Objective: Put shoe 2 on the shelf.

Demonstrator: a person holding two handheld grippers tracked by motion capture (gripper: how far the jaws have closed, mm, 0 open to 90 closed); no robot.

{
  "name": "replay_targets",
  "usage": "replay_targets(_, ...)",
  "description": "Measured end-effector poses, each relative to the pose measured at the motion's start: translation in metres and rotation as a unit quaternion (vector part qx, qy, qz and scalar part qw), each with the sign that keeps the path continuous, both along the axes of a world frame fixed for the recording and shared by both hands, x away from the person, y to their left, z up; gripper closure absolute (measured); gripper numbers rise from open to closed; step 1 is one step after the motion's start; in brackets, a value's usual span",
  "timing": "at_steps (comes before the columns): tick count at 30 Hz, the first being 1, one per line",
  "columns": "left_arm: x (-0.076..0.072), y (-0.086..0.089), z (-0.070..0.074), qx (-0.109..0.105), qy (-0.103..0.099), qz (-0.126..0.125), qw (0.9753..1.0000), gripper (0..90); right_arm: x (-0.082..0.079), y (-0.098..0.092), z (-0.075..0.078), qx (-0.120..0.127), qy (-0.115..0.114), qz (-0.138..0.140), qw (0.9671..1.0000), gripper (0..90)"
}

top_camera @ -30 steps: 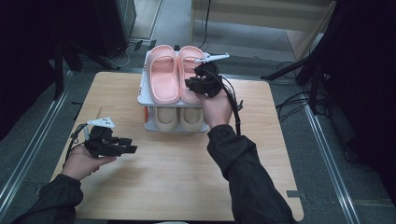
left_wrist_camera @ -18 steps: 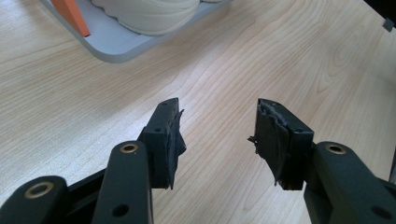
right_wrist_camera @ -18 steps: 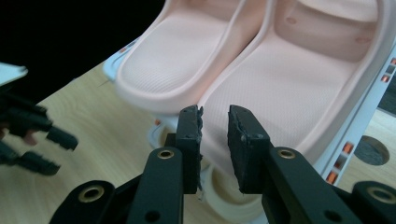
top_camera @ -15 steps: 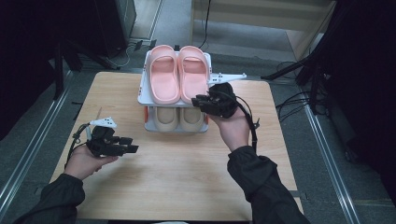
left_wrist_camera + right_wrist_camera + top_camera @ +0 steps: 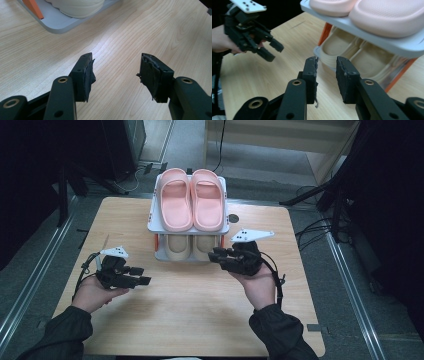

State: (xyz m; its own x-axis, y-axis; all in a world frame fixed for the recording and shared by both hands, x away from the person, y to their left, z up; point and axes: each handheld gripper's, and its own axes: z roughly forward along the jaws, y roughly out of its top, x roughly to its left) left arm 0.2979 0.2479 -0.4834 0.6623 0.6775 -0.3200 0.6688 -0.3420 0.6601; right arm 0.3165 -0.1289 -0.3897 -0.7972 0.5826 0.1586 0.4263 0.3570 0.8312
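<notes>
Right gripper (image 5: pixel 218 255), jaws a little apart and empty, hovers just before the rack's (image 5: pixel 188 227) lower shelf, where beige slippers (image 5: pixel 192 247) sit under pink ones (image 5: pixel 192 200). Left gripper (image 5: pixel 141 275) waits open over the tabletop (image 5: pixel 200 305). Reaching in crooked could shove the rack.

The black two-jaw left gripper (image 5: pixel 141 275) hovers low, well off the front left corner of the white two-tier shoe rack (image 5: pixel 152 222), jaws wide apart. The black two-jaw right gripper (image 5: pixel 216 256) hangs just off the rack's front right corner, jaws narrowly parted, empty.
</notes>
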Motion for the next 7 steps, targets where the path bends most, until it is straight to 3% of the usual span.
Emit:
replay_targets(5,0.001,-0.001,0.000,-0.003,-0.001,0.000,1.0000,40.1,-0.008,-0.005,-0.018,0.014,0.001,0.010,0.9999,66.6)
replay_targets(7,0.001,-0.002,0.000,-0.004,-0.002,0.001,1.0000,36.5,-0.009,-0.006,-0.024,0.010,0.012,0.018,0.9997,67.8)
